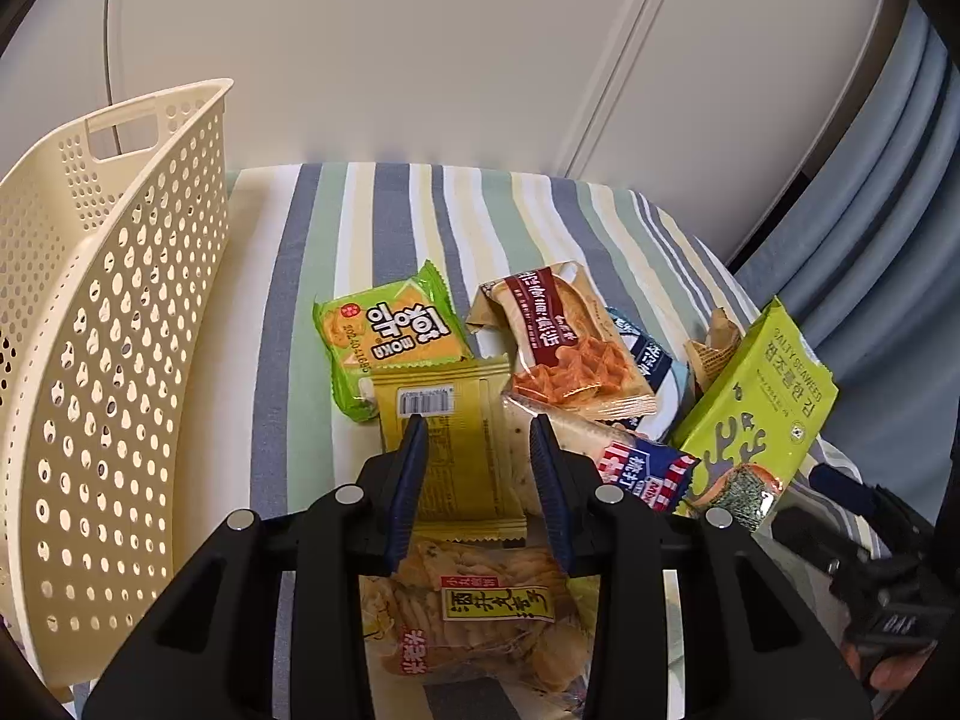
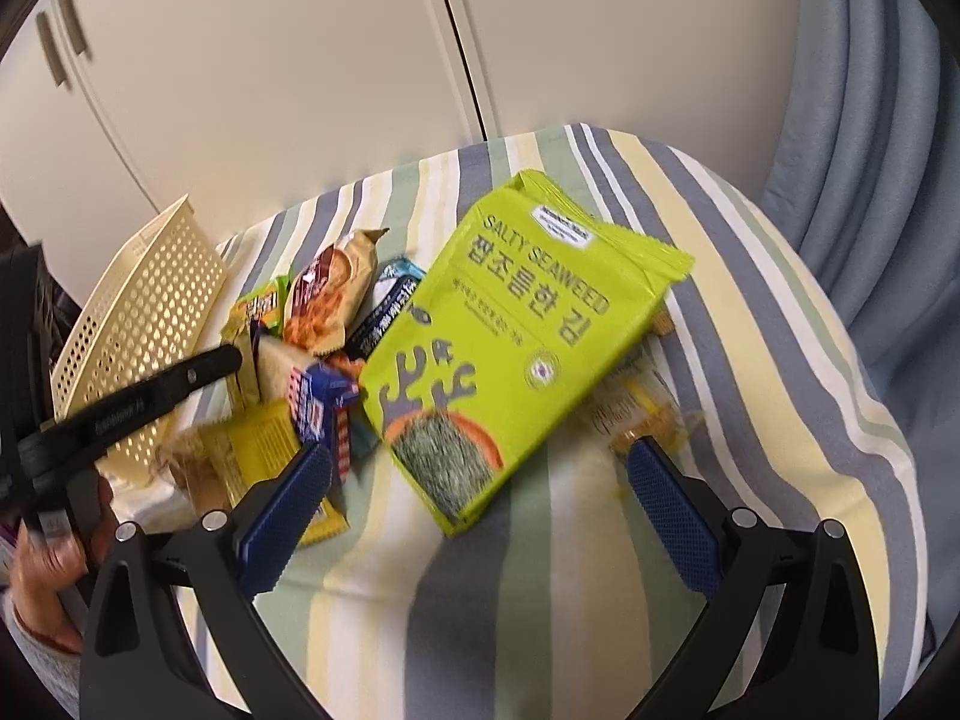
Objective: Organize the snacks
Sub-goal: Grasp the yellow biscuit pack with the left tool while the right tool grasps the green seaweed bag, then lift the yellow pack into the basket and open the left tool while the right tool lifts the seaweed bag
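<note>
Two claws over a pile of snack packs on the striped cloth (image 1: 384, 204). Left claw (image 1: 480, 450) partly spread, straddling the mustard-yellow packet (image 1: 462, 450); packet's long axis running straight ahead along the fingers, barcode end farthest away. Cannot tell whether the pads (image 1: 414, 468) touch its edges; not closed on it. Clear rice-cracker bag (image 1: 480, 618) just below the claw, partly under the yellow packet.

Right claw (image 2: 480, 480) spread wide, holding nothing, pointed at the lime-green seaweed pack (image 2: 510, 336). Pack tilted, propped on other snacks, long axis running from near-left to far-right of the claw; lower corner almost between the fingers. Right claw clearly nearer to it; left claw nearer to the yellow packet.

Cream perforated basket (image 1: 120, 330) well left of the pile, standing on the cloth; interior mostly hidden, nothing visible inside. Judged: sorting barely begun. Likely next for the left side: close on the yellow packet, carry leftward to the basket. Thin film packaging, so likely to crumple or slip in a weak pinch.
</note>
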{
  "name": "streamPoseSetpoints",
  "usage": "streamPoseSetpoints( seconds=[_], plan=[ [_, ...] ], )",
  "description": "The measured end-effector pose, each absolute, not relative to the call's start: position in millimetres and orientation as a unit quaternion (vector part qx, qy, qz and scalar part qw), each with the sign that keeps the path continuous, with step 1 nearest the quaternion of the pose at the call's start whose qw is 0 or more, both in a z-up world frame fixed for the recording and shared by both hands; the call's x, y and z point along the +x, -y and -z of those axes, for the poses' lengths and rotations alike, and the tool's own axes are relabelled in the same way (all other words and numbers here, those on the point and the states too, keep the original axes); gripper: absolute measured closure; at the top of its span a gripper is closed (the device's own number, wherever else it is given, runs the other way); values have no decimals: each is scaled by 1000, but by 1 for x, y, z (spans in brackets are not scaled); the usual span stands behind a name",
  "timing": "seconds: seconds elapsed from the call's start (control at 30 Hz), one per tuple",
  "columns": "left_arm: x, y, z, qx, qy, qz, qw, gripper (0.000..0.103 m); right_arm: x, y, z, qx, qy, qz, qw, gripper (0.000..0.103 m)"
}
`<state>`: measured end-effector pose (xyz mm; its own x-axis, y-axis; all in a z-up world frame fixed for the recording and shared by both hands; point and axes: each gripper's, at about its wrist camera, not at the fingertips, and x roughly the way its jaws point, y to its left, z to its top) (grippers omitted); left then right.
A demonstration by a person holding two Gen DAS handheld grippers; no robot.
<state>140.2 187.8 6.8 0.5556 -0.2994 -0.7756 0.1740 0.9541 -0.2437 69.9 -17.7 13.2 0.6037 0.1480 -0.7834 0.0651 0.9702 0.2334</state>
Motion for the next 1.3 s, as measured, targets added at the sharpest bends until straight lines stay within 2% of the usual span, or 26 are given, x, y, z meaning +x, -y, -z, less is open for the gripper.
streamPoseSetpoints(
  seconds=[0.13, 0.27, 0.33, 0.57, 0.63, 0.7, 0.77, 1.3],
  plan=[
    [146, -194, 1, -82, -466, 133, 871, 63, 94, 16, -10, 150, -454, -23, 878, 5],
    [153, -202, 3, -95, -471, 132, 867, 35, 113, 10, -8, 145, -458, 0, 877, 5],
    [156, -204, 5, -101, -474, 134, 864, 33, 122, 6, -8, 133, -459, 11, 878, 5],
    [170, -210, 16, -114, -497, 128, 851, 33, 147, -7, -1, 78, -466, 45, 880, 5],
    [172, -208, 16, -111, -494, 129, 853, 34, 151, -10, 3, 68, -471, 53, 878, 12],
    [171, -207, 16, -111, -492, 135, 853, 48, 150, -8, 2, 69, -465, 56, 881, 20],
    [170, -204, 14, -112, -487, 137, 855, 56, 149, -7, 2, 74, -462, 54, 882, 21],
    [120, -215, -76, -93, -347, 117, 926, 56, 121, 15, -35, 107, -391, 50, 913, 22]
  ],
)
